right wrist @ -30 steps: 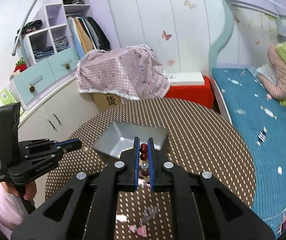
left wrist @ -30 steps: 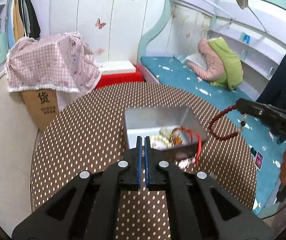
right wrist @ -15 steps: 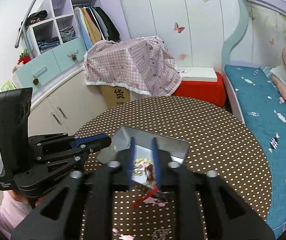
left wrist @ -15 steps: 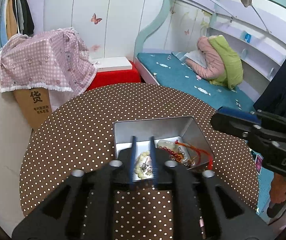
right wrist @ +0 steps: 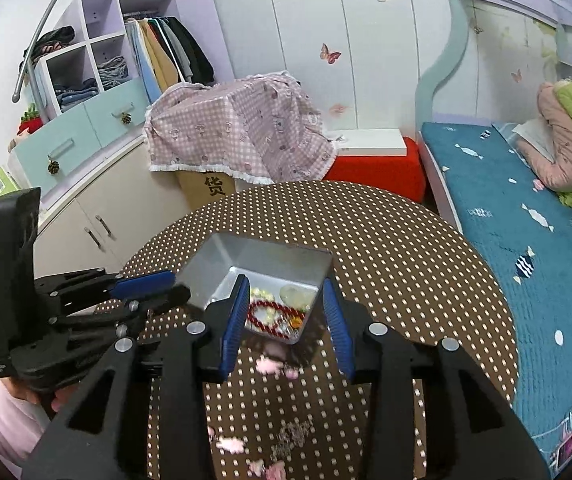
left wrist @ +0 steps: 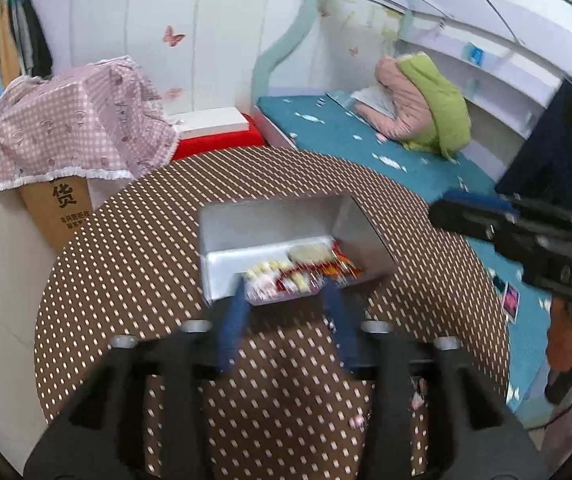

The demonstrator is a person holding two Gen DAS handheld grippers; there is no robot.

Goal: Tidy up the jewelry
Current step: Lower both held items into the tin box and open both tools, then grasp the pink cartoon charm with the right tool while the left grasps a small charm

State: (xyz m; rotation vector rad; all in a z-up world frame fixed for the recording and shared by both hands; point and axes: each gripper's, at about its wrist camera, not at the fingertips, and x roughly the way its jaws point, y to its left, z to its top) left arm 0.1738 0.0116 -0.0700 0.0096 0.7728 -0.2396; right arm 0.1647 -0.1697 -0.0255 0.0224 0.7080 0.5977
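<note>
While both claws are spread and empty, having just been opening, the left gripper (left wrist: pixel 286 304) and right gripper (right wrist: pixel 284 312) should be aimed at loose pink trinkets (right wrist: pixel 272 364) near the metal tin (right wrist: pixel 222 256), where the red bead bracelet (right wrist: pixel 270 312) lies. Around the dotted round table (right wrist: pixel 405 264), a bed (right wrist: pixel 525 208) is seen at right.

Jewelry (right wrist: pixel 276 314) in tin (right wrist: pixel 222 258) — on table (right wrist: pixel 405 264)

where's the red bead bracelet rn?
Right wrist view: red bead bracelet lies inside the metal tin, near corner, beside pale beads.
</note>
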